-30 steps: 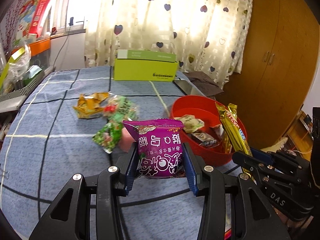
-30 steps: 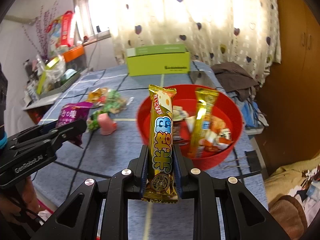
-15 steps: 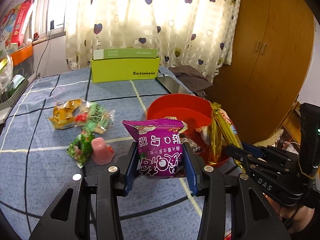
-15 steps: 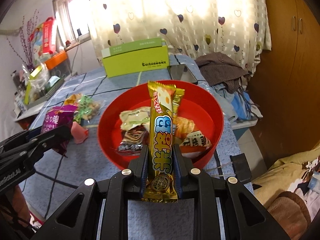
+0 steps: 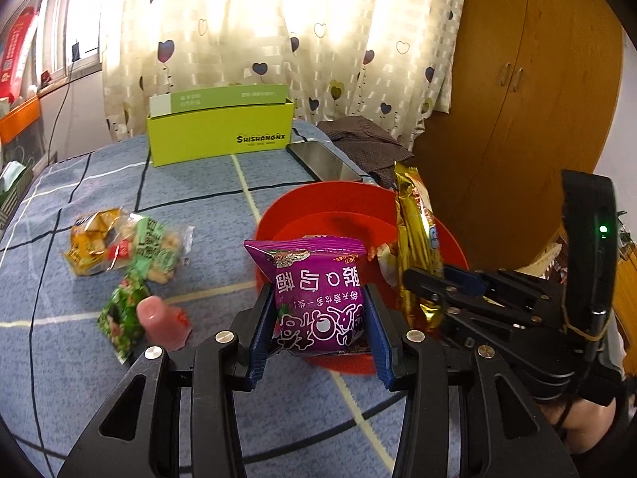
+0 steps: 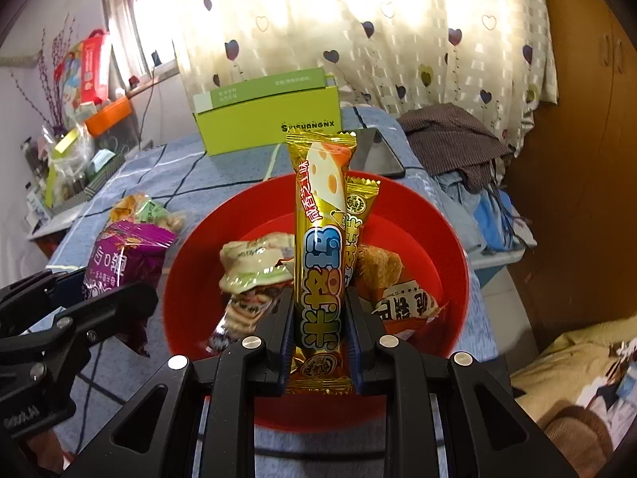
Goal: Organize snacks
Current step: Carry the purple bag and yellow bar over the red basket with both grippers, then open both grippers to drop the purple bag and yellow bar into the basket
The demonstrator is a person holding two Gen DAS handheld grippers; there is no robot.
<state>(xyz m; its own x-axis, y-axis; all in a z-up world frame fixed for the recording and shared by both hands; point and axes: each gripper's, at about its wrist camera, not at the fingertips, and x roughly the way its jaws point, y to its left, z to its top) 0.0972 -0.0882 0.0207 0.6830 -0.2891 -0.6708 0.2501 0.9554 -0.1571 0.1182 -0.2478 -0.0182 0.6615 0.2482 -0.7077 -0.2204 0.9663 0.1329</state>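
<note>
The left gripper [image 5: 320, 328] has its fingers squeezed on a purple snack bag [image 5: 318, 302] beside the red bowl [image 6: 450, 247], and the right gripper [image 6: 318, 334] pinches a gold snack bar [image 6: 320, 247] over the bowl.

A purple snack packet [image 5: 320, 298] is held upright at 6 o'clock. A gold snack bar [image 6: 320, 255] is held upright over the red bowl [image 6: 446, 223]. Loose packets [image 5: 127, 243] are scattered at 9 o'clock.

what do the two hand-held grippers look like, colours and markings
Both are matte black plastic frames with triangular cut-outs and silver screw heads. The left hand-held gripper and right hand-held gripper each have ribbed blue pads on the fingers. The right one's body carries a lit green LED and a rubber band.
</note>
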